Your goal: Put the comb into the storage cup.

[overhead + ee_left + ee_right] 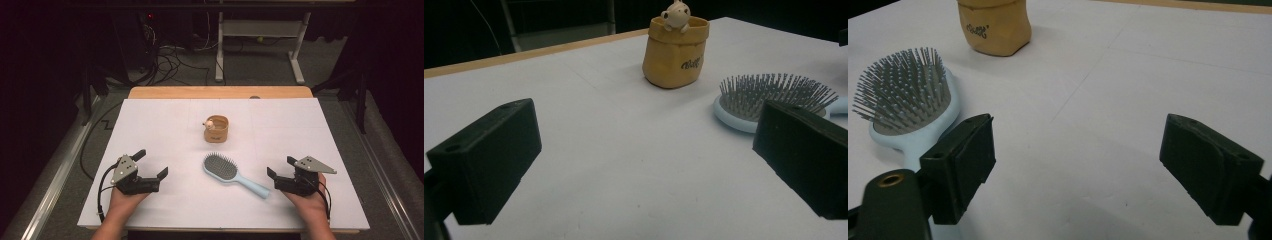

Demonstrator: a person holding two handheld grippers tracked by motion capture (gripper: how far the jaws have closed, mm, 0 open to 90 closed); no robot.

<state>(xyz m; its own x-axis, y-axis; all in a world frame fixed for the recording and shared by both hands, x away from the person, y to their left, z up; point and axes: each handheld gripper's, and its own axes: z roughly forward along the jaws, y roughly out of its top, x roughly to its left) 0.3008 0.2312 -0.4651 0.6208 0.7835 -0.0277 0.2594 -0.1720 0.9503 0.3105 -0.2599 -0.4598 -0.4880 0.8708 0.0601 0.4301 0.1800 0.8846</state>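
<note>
1. Here is the left claw (152, 164), low over the bench (165, 210) near its front-left corner, jaws spread wide and nothing between them.
2. In the left gripper view those two black jaws frame bare white bench (624, 165); no pad touches anything.
3. Over to the right claw (281, 167), near the front-right corner: jaws wide apart, gripping nothing.
4. The right gripper view confirms it: open white bench (1098, 150) between the jaws, and the hairbrush (908, 105) lying just beside the jaw on that view's left, its handle running down behind that jaw. Whether they touch, I cannot tell.
5. The hairbrush (230, 174) lies flat, bristles up, in the middle of the front half of the bench, between the two claws; its pale blue handle points toward the front-right corner and ends just beside the right claw.
6. Behind the brush, near the bench's centre, stands a small tan pouch (216, 129), upright, with a little figure (210, 122) peeking over its rim.
7. The pouch (675, 52) and the hairbrush (769, 100) sit near each other but apart, with clear bench between them.
8. Both of the person's hands come in over the front edge, one on each claw.
</note>
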